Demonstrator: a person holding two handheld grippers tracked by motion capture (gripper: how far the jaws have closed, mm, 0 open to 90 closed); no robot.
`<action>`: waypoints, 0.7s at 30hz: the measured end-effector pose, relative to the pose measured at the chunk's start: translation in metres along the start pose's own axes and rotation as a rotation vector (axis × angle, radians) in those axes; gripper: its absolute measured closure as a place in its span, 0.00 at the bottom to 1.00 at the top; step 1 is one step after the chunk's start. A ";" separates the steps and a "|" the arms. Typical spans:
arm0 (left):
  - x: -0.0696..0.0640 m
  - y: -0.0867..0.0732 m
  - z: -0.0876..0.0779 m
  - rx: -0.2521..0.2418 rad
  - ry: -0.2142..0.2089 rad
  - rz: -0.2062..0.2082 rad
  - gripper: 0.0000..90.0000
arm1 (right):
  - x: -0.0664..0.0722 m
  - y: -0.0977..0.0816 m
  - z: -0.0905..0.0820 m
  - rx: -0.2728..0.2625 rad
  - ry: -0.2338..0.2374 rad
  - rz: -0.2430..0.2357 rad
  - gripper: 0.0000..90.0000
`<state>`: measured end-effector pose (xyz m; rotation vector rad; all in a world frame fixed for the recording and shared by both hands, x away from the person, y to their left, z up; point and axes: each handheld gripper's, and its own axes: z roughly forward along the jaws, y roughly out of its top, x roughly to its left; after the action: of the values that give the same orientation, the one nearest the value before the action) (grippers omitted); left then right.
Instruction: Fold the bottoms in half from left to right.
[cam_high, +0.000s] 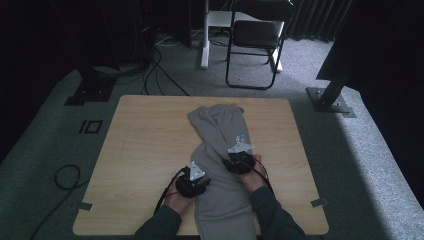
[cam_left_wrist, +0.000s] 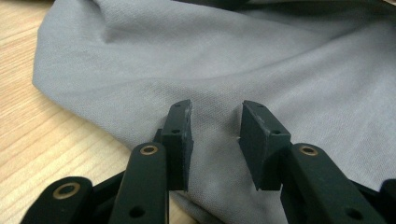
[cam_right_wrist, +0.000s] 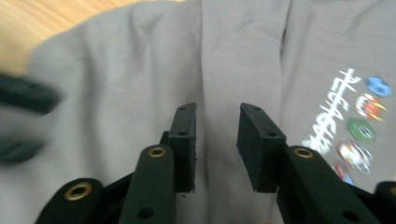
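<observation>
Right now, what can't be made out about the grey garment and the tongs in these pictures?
- Grey garment, high view: its near end runs off the bottom edge, between the person's sleeves.
- Printed logo, right gripper view: blurred, lettering unreadable.
- Dark shape at that view's left edge: smeared, cannot be identified.
- Left tongs, right tongs: open above the cloth; whether the tips touch it is unclear.

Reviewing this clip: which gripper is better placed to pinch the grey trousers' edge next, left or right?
Left, probably. The left gripper hovers with open jaws right beside the grey trousers' edge, where cloth meets the wooden table. The right gripper, also open, sits over mid-cloth near the printed logo.
</observation>
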<state>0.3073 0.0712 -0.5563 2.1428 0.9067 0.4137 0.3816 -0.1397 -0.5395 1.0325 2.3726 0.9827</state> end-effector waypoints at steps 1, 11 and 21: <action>-0.001 -0.001 0.000 -0.002 0.000 -0.001 0.72 | 0.000 0.000 0.000 0.000 0.000 0.000 0.69; -0.013 -0.009 -0.010 0.001 -0.003 -0.005 0.74 | -0.040 0.004 -0.016 -0.053 -0.039 0.162 0.99; -0.037 -0.022 -0.024 -0.004 -0.019 0.012 0.74 | -0.072 -0.032 -0.024 -0.046 -0.004 0.267 0.98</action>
<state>0.2577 0.0673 -0.5571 2.1460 0.8817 0.4000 0.3999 -0.2199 -0.5419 1.3574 2.2363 1.1187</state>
